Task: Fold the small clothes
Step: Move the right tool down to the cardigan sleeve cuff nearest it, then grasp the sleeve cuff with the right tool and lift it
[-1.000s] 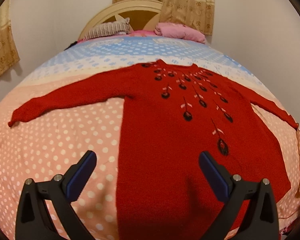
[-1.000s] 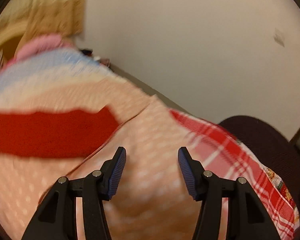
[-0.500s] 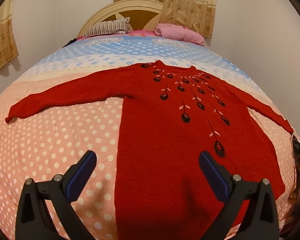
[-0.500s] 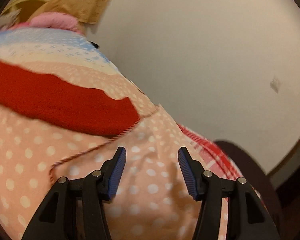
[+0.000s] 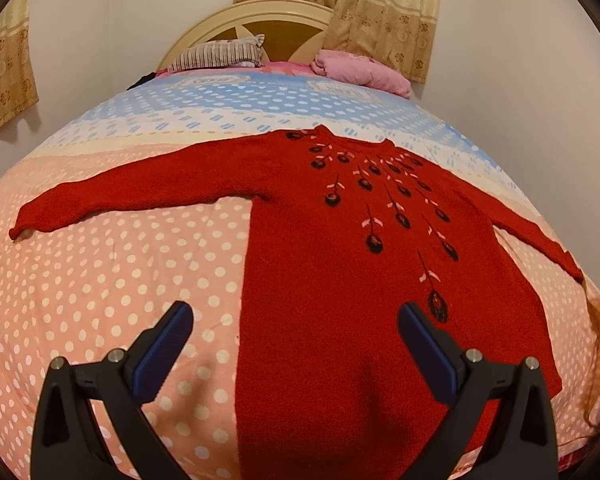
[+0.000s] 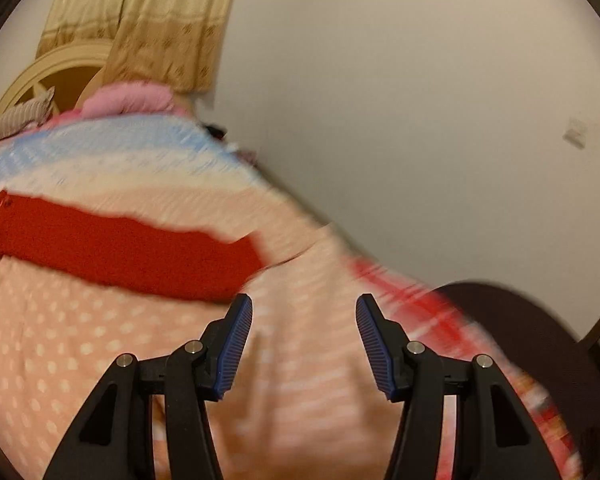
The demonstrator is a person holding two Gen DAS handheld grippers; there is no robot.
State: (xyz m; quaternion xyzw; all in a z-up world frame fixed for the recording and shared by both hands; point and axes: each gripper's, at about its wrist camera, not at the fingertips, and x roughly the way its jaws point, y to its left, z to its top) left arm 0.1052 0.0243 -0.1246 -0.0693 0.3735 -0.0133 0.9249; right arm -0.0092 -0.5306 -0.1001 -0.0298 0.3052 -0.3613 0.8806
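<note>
On the bed, flat across the polka-dot bedspread [image 5: 100, 280], lies the red sweater [image 5: 340, 280], front up, black-and-pink pattern fanning down from the neck, both sleeves stretched straight out to the sides. Left hand-held gripper [image 5: 294, 338] hangs over the sweater's lower half, jaws spread wide, nothing between them. Over on the right, the picture is blurry: the right hand-held gripper [image 6: 304, 340] sits just past the cuff of the near sleeve [image 6: 140, 256], jaws apart, gripping nothing, bare bedspread under them. Up by the headboard [image 5: 268, 20], a striped pillow [image 5: 216, 54] and a pink pillow [image 5: 360, 72].
</note>
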